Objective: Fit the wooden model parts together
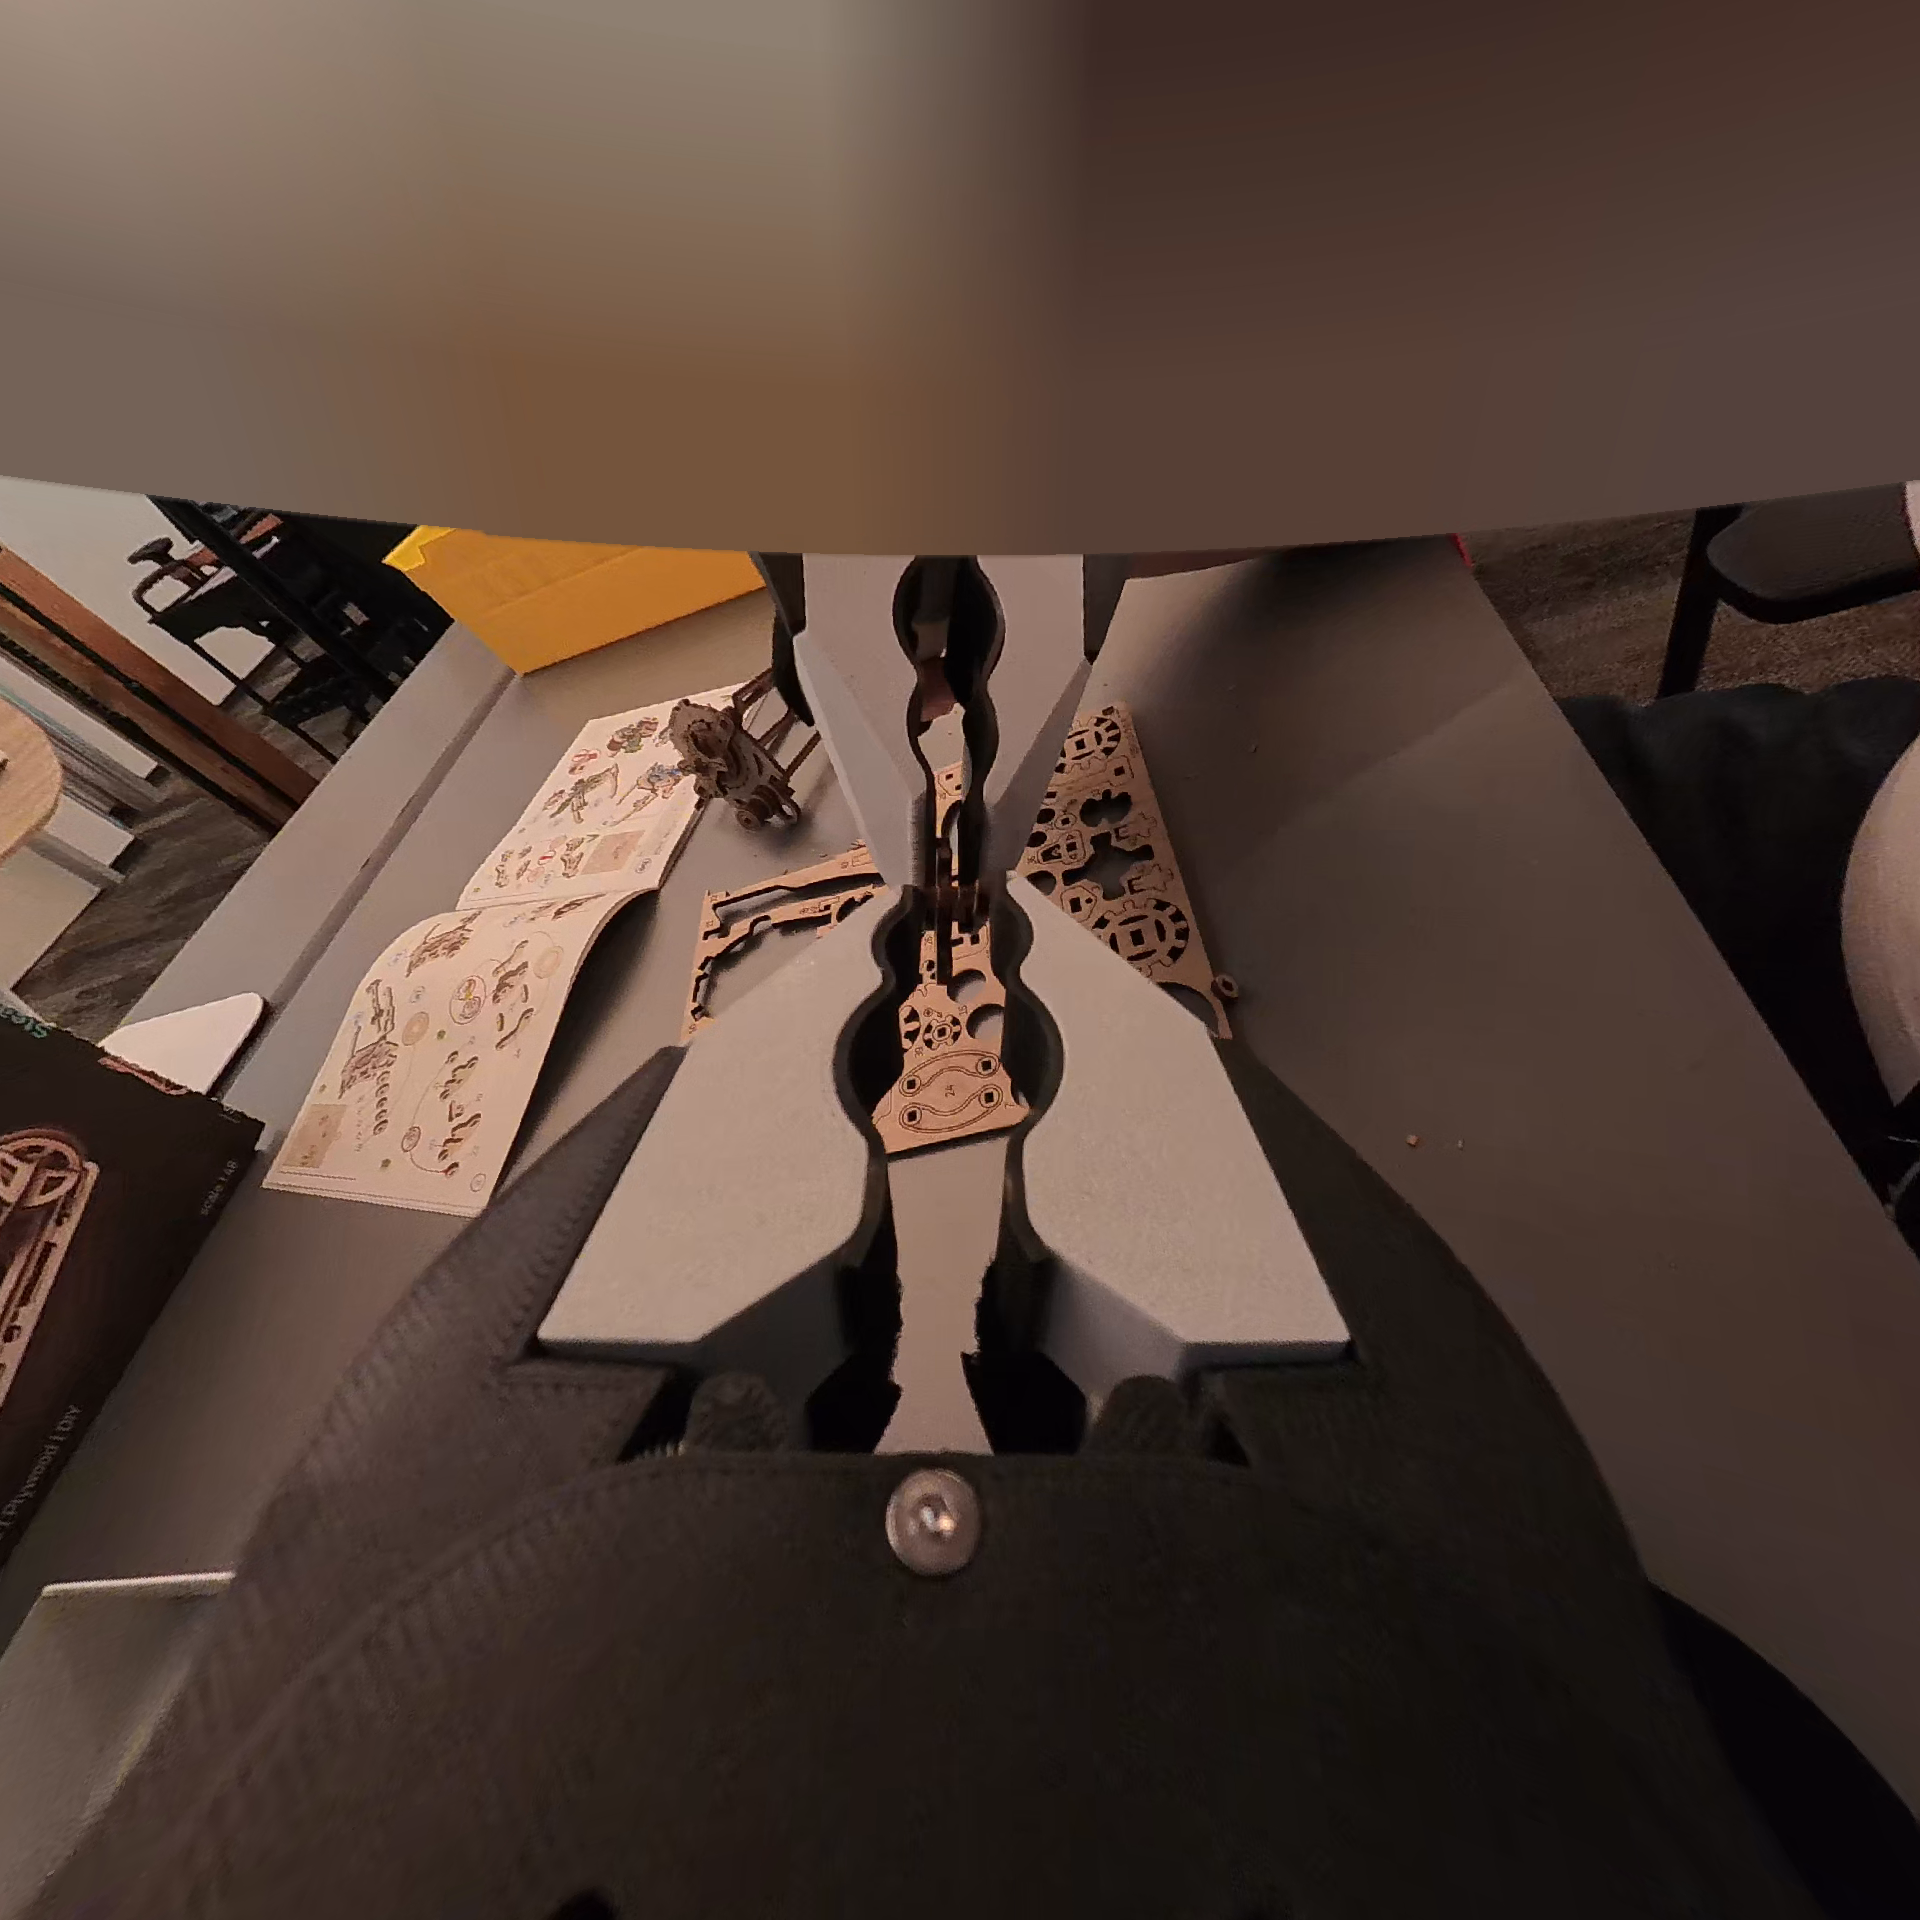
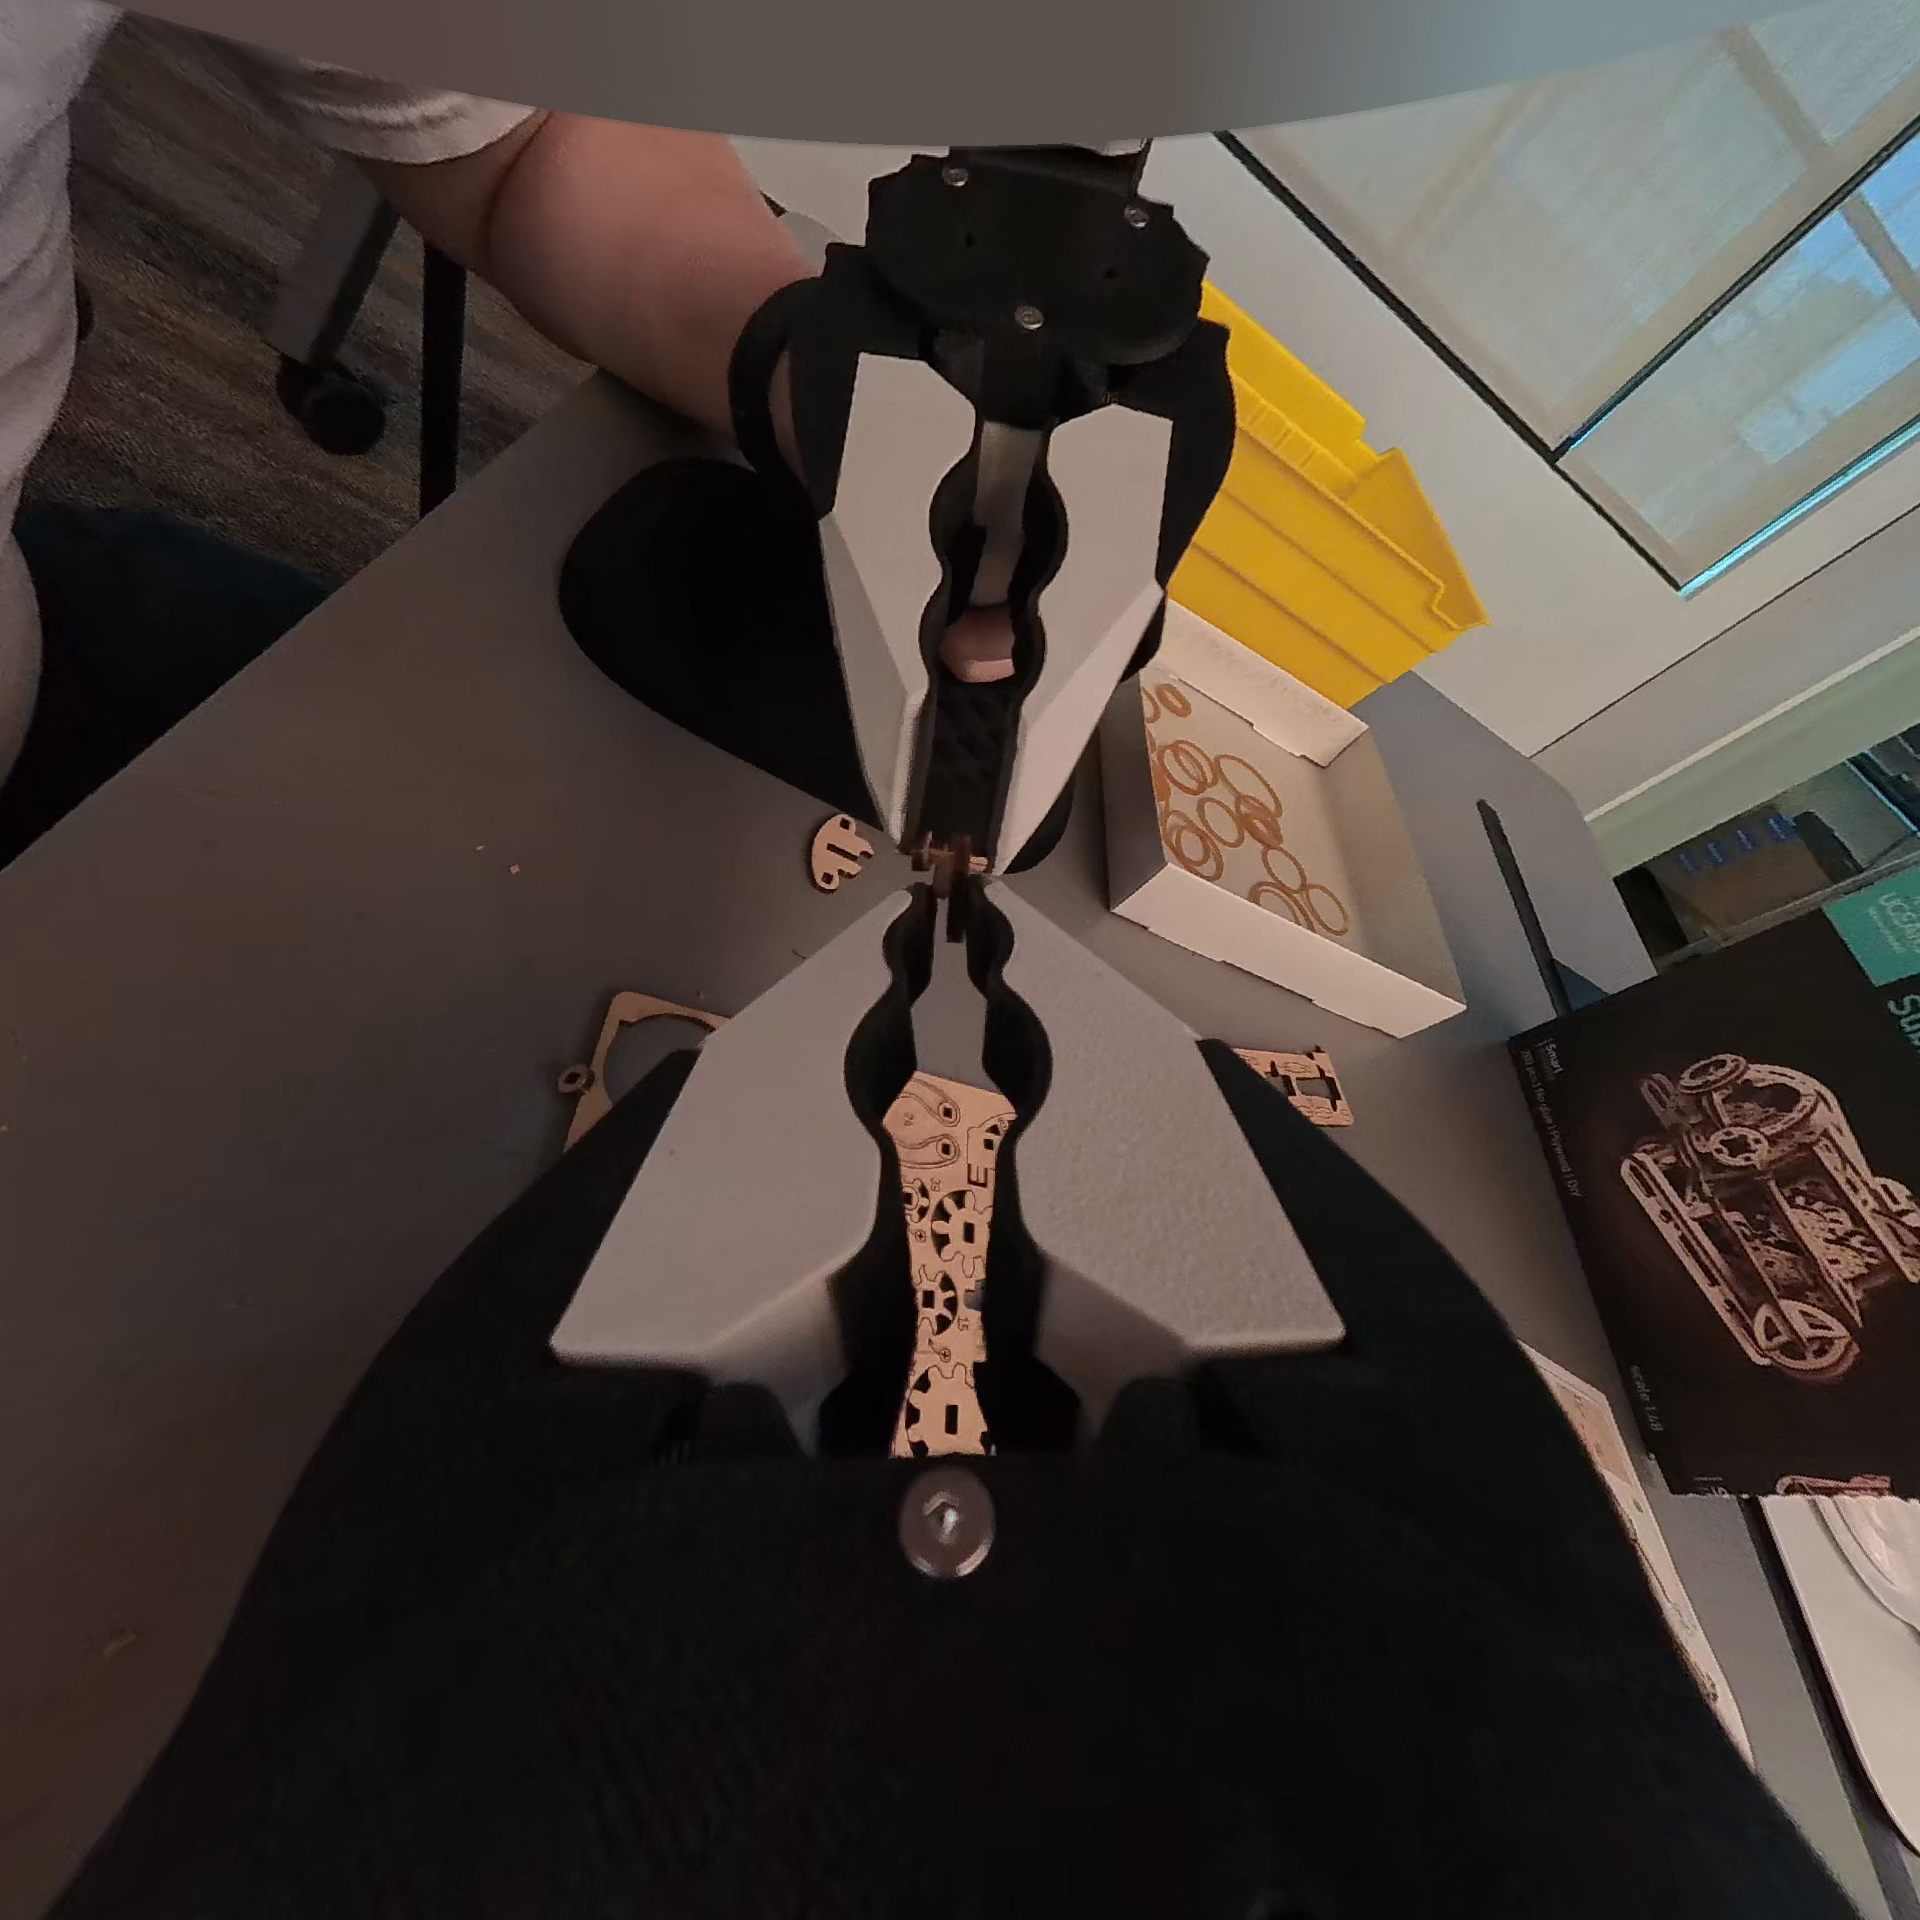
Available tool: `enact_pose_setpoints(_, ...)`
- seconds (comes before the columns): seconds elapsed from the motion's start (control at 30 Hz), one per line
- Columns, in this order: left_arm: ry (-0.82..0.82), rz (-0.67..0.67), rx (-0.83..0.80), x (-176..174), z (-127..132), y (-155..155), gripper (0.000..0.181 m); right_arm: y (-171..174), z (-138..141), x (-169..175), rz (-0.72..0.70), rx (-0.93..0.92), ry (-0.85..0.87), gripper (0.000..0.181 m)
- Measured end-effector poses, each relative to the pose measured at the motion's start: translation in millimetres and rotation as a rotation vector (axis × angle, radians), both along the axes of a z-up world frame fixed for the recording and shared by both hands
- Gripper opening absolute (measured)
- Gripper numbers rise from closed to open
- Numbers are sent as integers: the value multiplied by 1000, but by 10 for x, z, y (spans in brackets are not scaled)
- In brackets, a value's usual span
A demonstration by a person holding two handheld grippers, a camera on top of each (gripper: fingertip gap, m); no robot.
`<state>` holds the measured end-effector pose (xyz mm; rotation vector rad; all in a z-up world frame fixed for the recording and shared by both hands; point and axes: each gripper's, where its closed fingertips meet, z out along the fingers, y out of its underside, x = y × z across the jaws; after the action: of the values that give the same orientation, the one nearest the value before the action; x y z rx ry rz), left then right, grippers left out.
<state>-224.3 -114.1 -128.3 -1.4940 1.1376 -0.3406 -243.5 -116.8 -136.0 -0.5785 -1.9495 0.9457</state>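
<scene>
Above the grey worktop, the left tongs and right tongs met tip to tip, each pinching a small, thin laser-cut plywood piece. Light, stiff and probably brittle, it seemed best gripped on flat faces near the joint.

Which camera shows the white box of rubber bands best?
The right wrist view: the white box lies open beside the left gripper, its rubber bands plain to see. The left wrist view does not show it at all.
</scene>
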Motion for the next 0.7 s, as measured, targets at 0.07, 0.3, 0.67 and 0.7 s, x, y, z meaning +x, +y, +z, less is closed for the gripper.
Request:
enact_pose_setpoints(0.07, -4, 0, -7, -5, -1, 1, 11, 0, -2, -4, -3, 3, 1, 4)
enact_pose_setpoints(0.3, -96, 27, -53, -30, 79, 47, 12, 51, 76, -31, -47, 2, 39, 4)
enact_pose_setpoints(0.67, 23, 73, 66, -77, 52, 82, 13, 101, 63, -80, -137, 113, 41, 4)
enact_pose_setpoints(0.7, 22, 66, 65, -71, 52, 75, 12, 92, 62, -79, -133, 113, 41, 4)
